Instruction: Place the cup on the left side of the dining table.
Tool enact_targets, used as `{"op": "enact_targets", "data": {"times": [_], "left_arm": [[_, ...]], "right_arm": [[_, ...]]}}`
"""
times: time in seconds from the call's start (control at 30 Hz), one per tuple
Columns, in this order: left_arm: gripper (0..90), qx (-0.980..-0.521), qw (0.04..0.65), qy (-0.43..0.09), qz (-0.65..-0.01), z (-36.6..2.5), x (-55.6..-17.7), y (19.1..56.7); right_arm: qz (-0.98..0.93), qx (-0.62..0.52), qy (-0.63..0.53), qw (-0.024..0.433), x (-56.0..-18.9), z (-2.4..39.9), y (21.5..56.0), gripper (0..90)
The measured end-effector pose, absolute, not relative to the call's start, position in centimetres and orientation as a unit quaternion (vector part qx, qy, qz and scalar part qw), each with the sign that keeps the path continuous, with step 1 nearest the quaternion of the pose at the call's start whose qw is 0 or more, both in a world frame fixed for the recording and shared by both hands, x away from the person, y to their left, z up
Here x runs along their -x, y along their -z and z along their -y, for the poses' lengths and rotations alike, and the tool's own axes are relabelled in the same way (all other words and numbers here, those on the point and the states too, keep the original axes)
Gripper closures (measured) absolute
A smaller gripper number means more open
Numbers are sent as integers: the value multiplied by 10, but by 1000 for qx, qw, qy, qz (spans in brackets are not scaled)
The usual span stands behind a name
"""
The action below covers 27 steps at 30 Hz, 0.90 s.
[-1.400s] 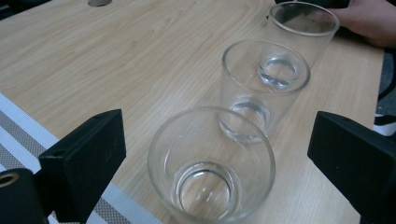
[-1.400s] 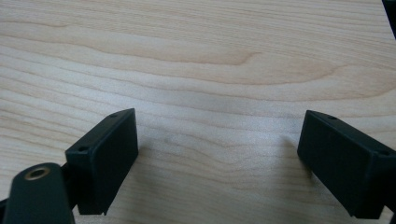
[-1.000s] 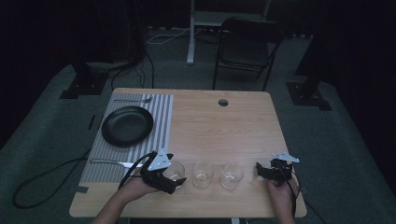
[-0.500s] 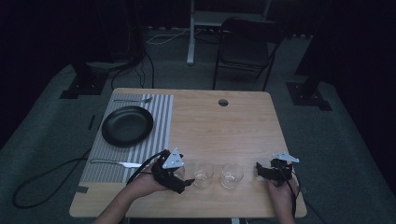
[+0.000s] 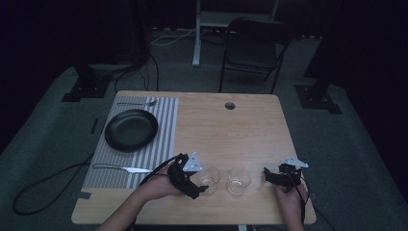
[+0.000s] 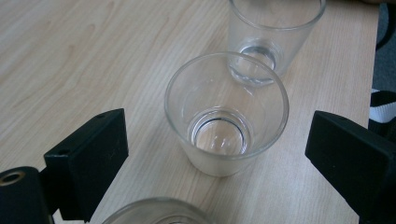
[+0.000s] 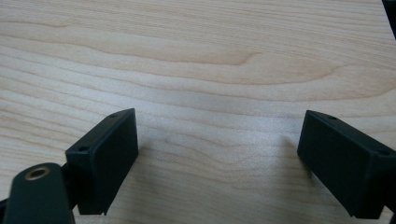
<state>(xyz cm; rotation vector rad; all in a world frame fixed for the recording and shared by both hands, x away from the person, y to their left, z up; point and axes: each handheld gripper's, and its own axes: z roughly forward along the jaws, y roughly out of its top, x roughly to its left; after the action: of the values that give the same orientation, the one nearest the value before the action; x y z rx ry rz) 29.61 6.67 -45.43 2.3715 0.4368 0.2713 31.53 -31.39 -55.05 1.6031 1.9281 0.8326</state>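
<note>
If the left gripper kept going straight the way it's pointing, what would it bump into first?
Most likely the nearer clear glass, standing upright between the open jaws of the left gripper with no pad touching it. A second glass stands right behind it.

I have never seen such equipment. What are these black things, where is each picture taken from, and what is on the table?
A person at the table holds a two-jaw clamp, a hand-held gripper, in each hand. One camera looks down from above; two ride on the grippers. On the table lie a mat, plate, fork, knife and glasses. The jaws of the left hand-held gripper have just been closing with one glass rim between them; whether they grip it is unclear. The right hand-held gripper is open and empty.
</note>
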Motion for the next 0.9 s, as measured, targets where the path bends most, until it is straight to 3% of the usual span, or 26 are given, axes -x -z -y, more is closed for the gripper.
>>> {"op": "enact_targets", "data": {"times": [0.9], "left_arm": [[64,-944,279,-91,-151,-29,-306,462]], "right_arm": [[-707,-588,-305,247,-315,314,551,119]]}}
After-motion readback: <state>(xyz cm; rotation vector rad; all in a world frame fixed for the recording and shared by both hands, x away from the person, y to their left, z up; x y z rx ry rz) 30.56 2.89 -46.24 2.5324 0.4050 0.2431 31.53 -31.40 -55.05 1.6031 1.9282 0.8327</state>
